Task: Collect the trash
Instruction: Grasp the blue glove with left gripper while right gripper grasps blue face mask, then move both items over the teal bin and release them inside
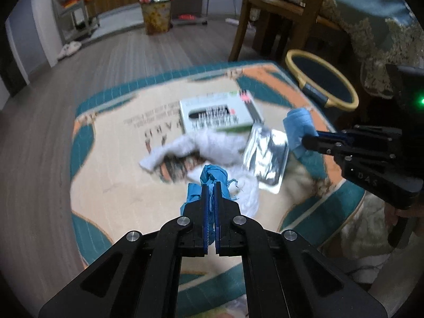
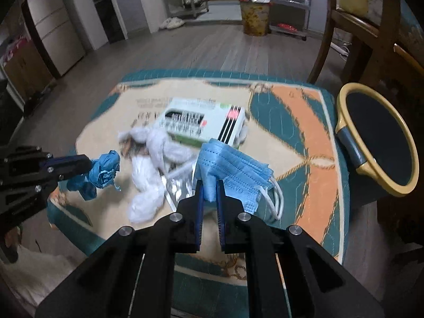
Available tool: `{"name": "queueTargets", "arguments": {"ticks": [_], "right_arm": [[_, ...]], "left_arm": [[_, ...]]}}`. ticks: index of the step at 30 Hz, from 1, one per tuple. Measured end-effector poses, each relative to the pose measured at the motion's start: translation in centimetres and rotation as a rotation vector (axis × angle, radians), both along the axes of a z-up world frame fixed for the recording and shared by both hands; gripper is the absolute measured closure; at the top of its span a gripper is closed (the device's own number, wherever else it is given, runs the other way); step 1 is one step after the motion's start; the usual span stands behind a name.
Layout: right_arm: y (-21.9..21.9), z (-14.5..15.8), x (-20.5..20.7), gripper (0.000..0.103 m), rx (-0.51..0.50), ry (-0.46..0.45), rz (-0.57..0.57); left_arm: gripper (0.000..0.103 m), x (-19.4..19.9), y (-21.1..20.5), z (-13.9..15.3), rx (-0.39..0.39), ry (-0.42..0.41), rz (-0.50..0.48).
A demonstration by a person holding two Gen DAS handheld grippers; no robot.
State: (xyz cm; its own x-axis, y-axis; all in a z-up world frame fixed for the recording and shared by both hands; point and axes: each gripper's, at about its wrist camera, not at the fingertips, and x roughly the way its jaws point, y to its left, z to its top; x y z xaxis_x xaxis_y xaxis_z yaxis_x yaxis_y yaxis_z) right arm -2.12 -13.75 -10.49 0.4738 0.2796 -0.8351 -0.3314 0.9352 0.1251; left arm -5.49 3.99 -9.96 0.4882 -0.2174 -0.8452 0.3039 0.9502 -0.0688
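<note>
Both pieces are picked up, so carrying looks like the next job. Far across the floor, the bin (image 2: 255, 18) is heaped with white rubbish; the yellow-rimmed basket (image 2: 376, 137) beside the rug (image 2: 312, 122) looks empty. The right gripper (image 2: 209, 185) is clenched on a blue face mask (image 2: 233, 167), the left gripper (image 1: 211, 185) on a crumpled blue glove (image 1: 214, 175), above the rug.

Patterned rug (image 1: 111, 185) on wood floor (image 1: 79, 74); wooden chair (image 2: 352, 26), metal shelving (image 1: 76, 8) behind
</note>
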Motion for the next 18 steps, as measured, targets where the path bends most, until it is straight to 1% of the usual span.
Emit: {"name": "queueTargets", "arguments": {"ticks": [3,6,8,11,13,15,18], "right_arm": [[-0.6,2.1,1.0,0.094,0.036,-0.026,-0.025],[-1.3,5.3,2.5,0.095,0.073,-0.069,-0.016],[-1.9,7.3,3.3,0.095,0.063,-0.114,-0.002],[-3.6,9.8,4.8,0.095,0.075,-0.149,0.0],[-4.9,11.2,5.8,0.095,0.051,-0.175,0.009],[-6.3,12.1,6.7,0.095,0.026,-0.189,0.007],[-9.1,12.9,8.3,0.095,0.009,-0.189,-0.019]], "left_arm": [[0.099,0.5,-0.5,2.2,0.002,-0.065,-0.002],[0.099,1.6,-1.2,4.7,-0.031,-0.118,0.014],[0.099,2.3,-1.7,5.8,-0.053,-0.139,0.019],[0.099,3.7,-3.1,7.6,-0.077,-0.176,0.022],[0.099,4.9,-4.1,8.5,-0.1,-0.194,0.025],[0.099,5.8,-5.0,9.1,-0.107,-0.207,0.019],[0.099,7.2,-6.9,9.6,-0.089,-0.232,-0.007]]}}
